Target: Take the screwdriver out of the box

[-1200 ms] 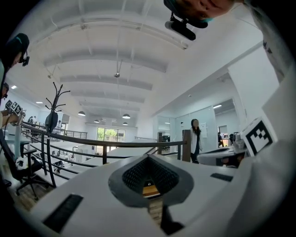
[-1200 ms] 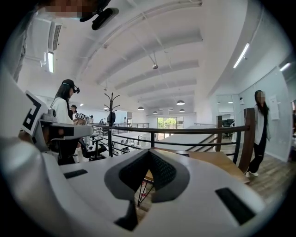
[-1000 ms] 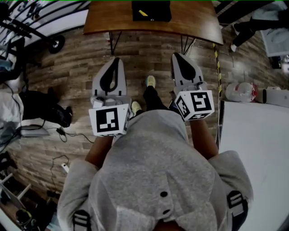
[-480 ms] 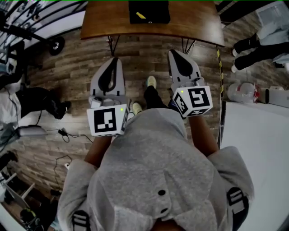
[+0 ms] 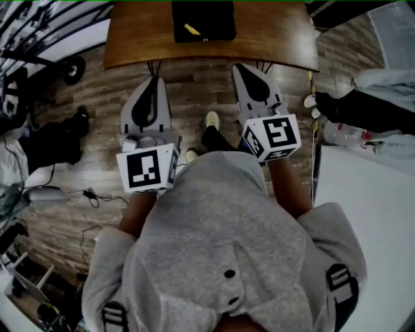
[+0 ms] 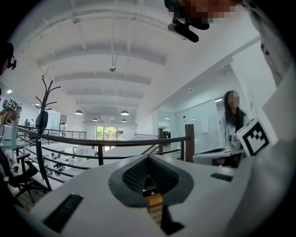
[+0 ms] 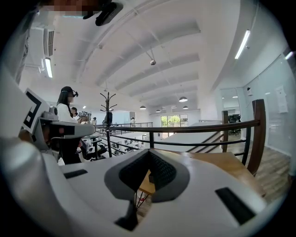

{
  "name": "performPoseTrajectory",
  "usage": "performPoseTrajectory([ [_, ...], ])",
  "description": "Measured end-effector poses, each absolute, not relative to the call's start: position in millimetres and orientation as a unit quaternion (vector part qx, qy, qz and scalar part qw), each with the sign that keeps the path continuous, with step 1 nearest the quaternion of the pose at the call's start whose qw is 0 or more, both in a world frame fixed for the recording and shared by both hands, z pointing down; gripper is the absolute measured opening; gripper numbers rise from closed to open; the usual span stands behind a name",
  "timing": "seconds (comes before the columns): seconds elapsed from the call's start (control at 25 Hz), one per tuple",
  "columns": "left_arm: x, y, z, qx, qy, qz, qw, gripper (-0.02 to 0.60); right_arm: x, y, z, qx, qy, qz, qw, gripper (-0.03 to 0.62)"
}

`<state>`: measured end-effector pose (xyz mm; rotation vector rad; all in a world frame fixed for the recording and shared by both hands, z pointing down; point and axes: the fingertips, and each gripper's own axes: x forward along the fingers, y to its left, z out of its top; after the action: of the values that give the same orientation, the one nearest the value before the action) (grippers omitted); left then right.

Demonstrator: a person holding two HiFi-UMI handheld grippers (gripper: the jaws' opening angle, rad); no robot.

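The wood-plank floor (image 5: 194,97) is filling most of the head view, with cables and dark gear lying along its left side. The person's grey hoodie (image 5: 220,246) is taking up the lower middle, both forearms reaching forward out of it. A brown wooden counter (image 5: 272,39) on thin dark legs is standing across the top, and a white table (image 5: 369,214) is running down the right side.

The left gripper (image 5: 154,80) is pointing toward the counter, its tip hanging over the floor just short of the near edge. In the left gripper view its two jaws are meeting at their tips, with nothing between them. The right gripper (image 5: 241,67) is pointing the same way, its tip at the counter's near edge. Its jaws are likewise pressing together and holding nothing. The two grippers are well apart from each other and from the box.

The black box (image 5: 217,13) is sitting about midway between the counter's left and right edges, set back from the near edge, its far side cut off by the frame.

The screwdriver (image 5: 192,29) is lying inside the box toward its left side. It is showing only as a short yellow bar slanting across the dark interior; its tip is too small to make out.
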<state>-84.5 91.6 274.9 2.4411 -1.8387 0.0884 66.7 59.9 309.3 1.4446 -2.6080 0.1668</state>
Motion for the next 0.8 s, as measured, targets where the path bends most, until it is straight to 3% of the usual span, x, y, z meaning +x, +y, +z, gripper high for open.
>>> performPoseTrajectory([
  [0.8, -28, -42, 284, 0.786, -0.614, 0.063, 0.041, 0.013, 124, -75, 318, 0.472, -0.876, 0.069, 0.07, 0.015],
])
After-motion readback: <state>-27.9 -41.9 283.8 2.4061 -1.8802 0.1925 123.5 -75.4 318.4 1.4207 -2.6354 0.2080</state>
